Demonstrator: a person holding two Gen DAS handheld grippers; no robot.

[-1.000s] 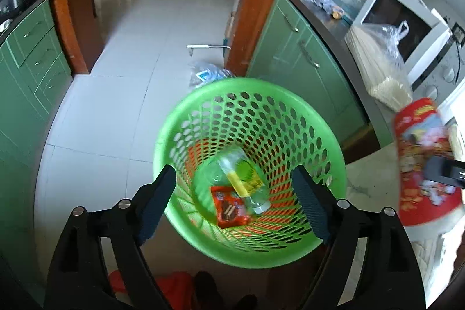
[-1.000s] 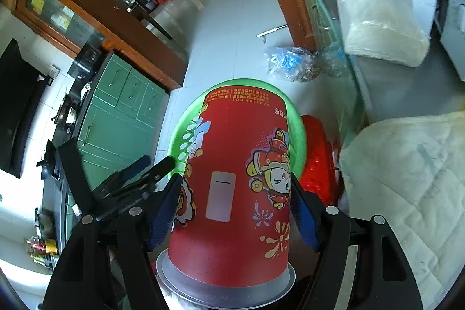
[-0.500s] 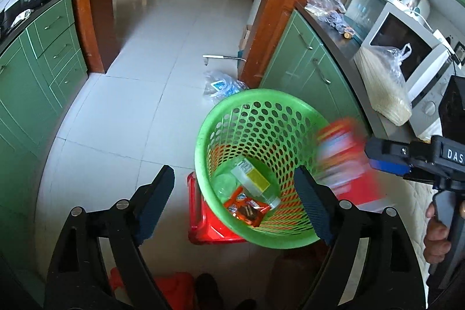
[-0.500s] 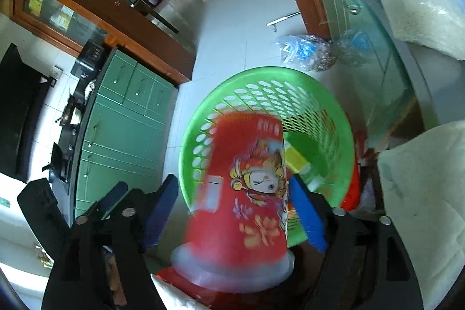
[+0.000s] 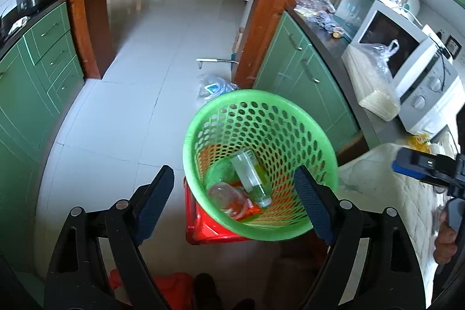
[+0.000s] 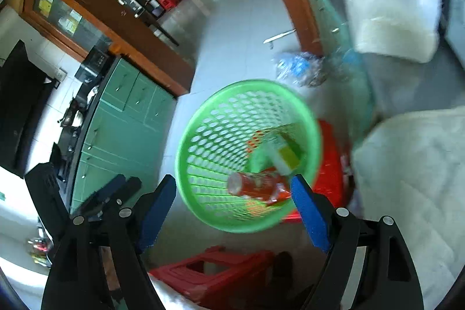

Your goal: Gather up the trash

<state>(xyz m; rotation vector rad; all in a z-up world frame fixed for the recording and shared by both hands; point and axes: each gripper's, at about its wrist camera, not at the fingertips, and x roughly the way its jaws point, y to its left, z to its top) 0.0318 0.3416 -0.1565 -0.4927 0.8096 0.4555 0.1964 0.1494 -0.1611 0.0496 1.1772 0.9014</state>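
A green perforated basket (image 5: 252,96) stands on a red stool (image 5: 200,228) on the floor. Inside it lie a clear bottle with a yellow label (image 5: 251,177) and a red printed paper cup (image 5: 226,198) on its side. My left gripper (image 5: 232,173) hovers above the basket's near side, open and empty. In the right wrist view the same basket (image 6: 203,132) holds the cup (image 6: 255,185) and the bottle (image 6: 286,157). My right gripper (image 6: 232,182) is open above the near rim with nothing between its fingers. The right gripper (image 5: 421,164) also shows at the right edge of the left wrist view.
Green cabinets line both sides. The right counter carries a microwave (image 5: 407,69) and a bagged white sack (image 5: 375,89). A crumpled plastic bag (image 5: 215,86) lies on the tiles behind the basket. A white quilted cloth (image 6: 412,179) is at right, a second red stool (image 6: 218,269) nearby.
The red cup left my right gripper and now lies in the basket. The right jaws widened. My left gripper drew back, so the basket looks smaller.
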